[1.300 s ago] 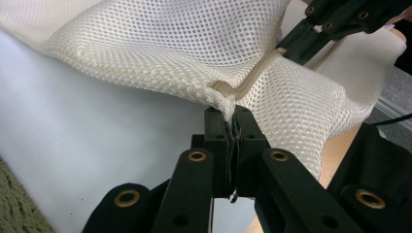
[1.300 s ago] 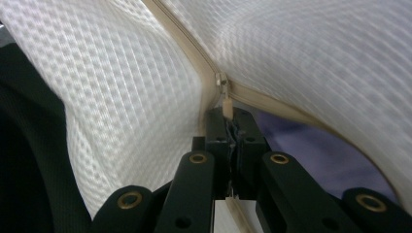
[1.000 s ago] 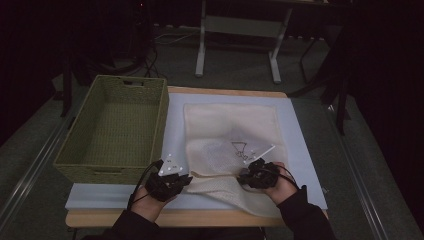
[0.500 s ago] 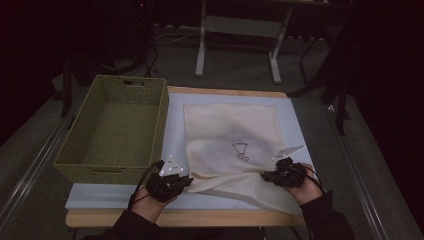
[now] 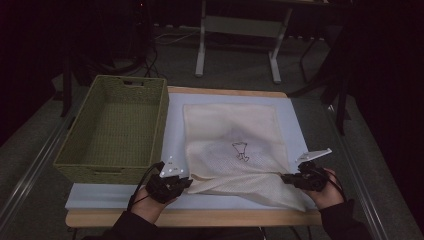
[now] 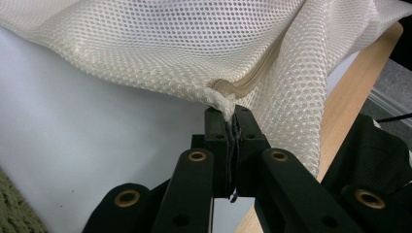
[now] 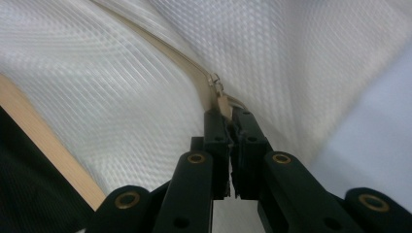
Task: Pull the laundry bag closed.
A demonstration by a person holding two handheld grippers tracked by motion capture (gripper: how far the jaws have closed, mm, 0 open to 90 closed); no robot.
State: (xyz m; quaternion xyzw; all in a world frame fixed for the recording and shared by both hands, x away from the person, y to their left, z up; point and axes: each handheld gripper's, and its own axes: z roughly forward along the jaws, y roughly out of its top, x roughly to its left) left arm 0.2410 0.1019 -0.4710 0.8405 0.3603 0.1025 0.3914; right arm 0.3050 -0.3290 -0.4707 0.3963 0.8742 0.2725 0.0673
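I have the left gripper (image 5: 172,184) clamped on the mesh bag's (image 5: 235,145) near corner at lower left and the right gripper (image 5: 300,179) pinching its zipper pull (image 7: 221,102) at lower right, the zipper (image 6: 257,80) stretched across between them.

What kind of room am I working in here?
Probably a lab or workshop recording station, not a home: a wooden table with a pale mat, a woven basket, a mesh laundry bag, dim surroundings, bare floor and metal desk legs behind.
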